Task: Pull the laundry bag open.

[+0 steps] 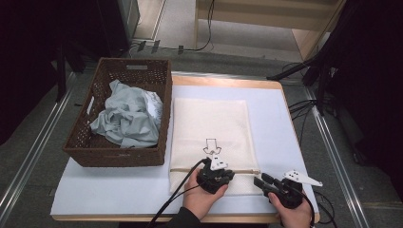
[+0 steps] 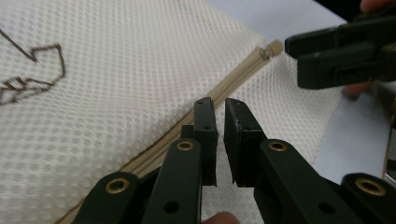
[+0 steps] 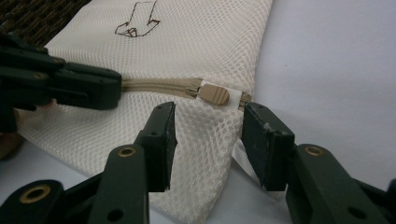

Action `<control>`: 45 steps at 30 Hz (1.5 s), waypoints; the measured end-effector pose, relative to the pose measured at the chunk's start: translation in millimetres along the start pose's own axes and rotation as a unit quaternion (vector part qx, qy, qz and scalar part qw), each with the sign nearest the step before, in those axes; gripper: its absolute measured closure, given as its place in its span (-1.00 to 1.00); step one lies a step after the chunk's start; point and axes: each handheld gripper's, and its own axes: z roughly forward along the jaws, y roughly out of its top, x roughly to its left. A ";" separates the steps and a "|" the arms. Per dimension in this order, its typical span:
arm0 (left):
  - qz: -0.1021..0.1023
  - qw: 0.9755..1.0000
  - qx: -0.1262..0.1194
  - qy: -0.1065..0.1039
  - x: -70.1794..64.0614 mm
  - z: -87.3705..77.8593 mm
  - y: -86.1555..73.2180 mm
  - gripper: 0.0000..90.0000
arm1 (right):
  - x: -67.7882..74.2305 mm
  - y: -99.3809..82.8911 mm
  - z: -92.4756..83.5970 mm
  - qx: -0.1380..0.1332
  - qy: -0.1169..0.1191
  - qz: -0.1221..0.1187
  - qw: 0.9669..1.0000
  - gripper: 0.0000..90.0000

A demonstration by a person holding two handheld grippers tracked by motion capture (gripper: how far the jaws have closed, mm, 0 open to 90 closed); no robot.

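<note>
The mesh bag lies lengthwise away from me, its zipper running crosswise. My left tongs sit nearly shut over the zipper, gripping nothing. The right gripper view reveals the zipper pull ahead of my half-open, empty right tongs.

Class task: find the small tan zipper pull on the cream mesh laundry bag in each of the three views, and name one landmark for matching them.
High view: the tan zipper pull lies at the zipper's right end, low centre-right.
Left gripper view: upper right, the pull beside the other gripper's jaws.
Right gripper view: centre, the pull just above the jaws.
Shared landmark: the brown arrow drawing on the cream mesh laundry bag.
</note>
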 end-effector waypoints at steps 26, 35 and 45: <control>-0.005 1.000 0.004 0.015 1.5 0.2 -0.7 1.00 | -7.6 7.2 8.7 0.001 -0.026 0.012 1.000 0.14; 0.001 1.000 0.001 0.019 -0.1 0.3 -1.1 1.00 | -1.9 6.1 7.7 0.002 0.020 0.029 0.999 0.23; 0.004 1.000 0.002 0.022 -0.9 0.2 -1.1 1.00 | 9.9 12.1 -4.5 -0.045 0.056 0.013 0.997 0.25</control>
